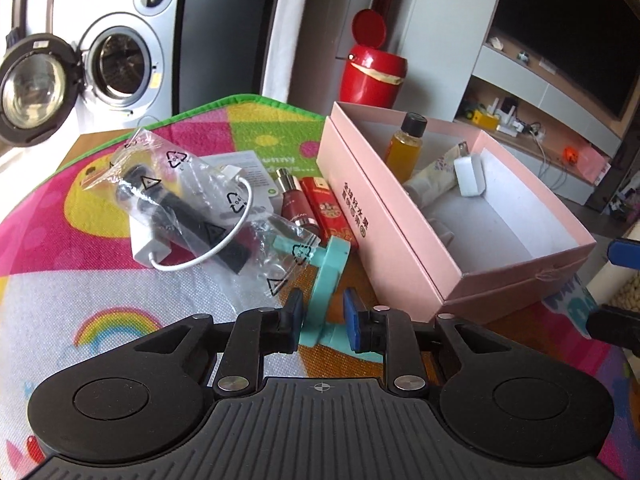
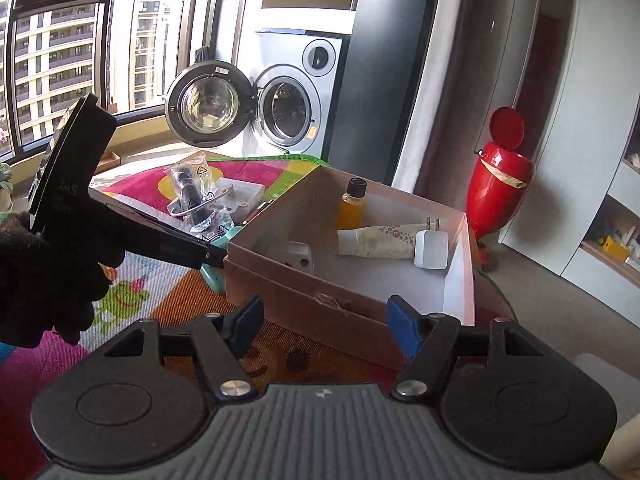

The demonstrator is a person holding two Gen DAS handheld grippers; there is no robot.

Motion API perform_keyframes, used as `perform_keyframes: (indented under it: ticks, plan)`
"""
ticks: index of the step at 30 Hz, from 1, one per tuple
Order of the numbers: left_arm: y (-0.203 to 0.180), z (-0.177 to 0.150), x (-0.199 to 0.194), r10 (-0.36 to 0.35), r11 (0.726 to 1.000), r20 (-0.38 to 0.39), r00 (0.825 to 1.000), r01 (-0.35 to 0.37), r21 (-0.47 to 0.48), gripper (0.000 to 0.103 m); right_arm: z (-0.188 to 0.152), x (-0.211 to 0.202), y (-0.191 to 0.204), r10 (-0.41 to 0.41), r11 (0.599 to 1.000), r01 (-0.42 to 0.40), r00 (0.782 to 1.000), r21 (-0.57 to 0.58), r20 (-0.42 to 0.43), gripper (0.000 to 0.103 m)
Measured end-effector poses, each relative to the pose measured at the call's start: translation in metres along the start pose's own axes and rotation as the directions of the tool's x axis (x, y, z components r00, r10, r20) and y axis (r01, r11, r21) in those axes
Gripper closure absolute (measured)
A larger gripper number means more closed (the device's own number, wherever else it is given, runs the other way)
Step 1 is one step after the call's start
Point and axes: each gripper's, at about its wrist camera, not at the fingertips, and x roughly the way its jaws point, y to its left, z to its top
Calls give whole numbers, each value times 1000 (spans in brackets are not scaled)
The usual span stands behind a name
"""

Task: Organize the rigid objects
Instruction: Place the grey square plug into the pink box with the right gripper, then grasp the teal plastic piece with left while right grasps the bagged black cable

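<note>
A pink box (image 1: 404, 236) stands open on the colourful mat (image 1: 80, 240), holding an amber bottle (image 1: 406, 142), a cream tube (image 1: 434, 176) and a white plug (image 1: 470, 174). My left gripper (image 1: 323, 310) has its jaws around the edge of a teal stand (image 1: 330, 276) next to the box; whether the pads touch it I cannot tell. Left of the box lie a red perfume bottle (image 1: 294, 204), a red lighter (image 1: 326, 208), and a bagged black item (image 1: 176, 204) on a white charger with cable. My right gripper (image 2: 324, 326) is open and empty before the box (image 2: 304, 300).
A red bin (image 1: 372, 68) stands behind the box. A washing machine (image 1: 116, 52) with its door open is at the back left. A TV shelf unit (image 1: 540, 92) is at the right. The left gripper's body (image 2: 120, 224) crosses the right wrist view.
</note>
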Motion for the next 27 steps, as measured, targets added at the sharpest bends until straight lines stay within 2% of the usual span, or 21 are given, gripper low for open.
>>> perform_keyframes:
  ticks: [5,9,14,19,20,21,24,27]
  plan:
    - [13,-30,-36,-55,998,-22,998,56,18,82,31,10,9,67,998,-67,998,5,22,35]
    - [33,-54,-69,-17,1000,-16,1000,17,-4,82,61,33,27,144,989,-144,990,14,2,35]
    - [51,-67,-89,7,998,6,1000,-7,-57,82,103,87,58,252,965,-245,965,91,-77,35]
    - [58,-73,-92,-11,996,46,999,15,-92,82,124,134,98,250,967,-239,957,92,-143,36]
    - [60,-74,-93,-16,995,55,998,22,-102,82,126,142,105,257,965,-245,953,93,-158,40]
    - [61,-75,-93,-21,994,64,998,28,-110,82,126,147,112,273,961,-262,947,87,-168,47]
    - [64,-81,-94,-33,992,93,995,45,-119,82,117,150,131,311,949,-314,930,16,-197,53]
    - [67,-84,-94,-49,990,116,992,64,-128,81,98,150,156,257,941,-298,938,-161,-233,61]
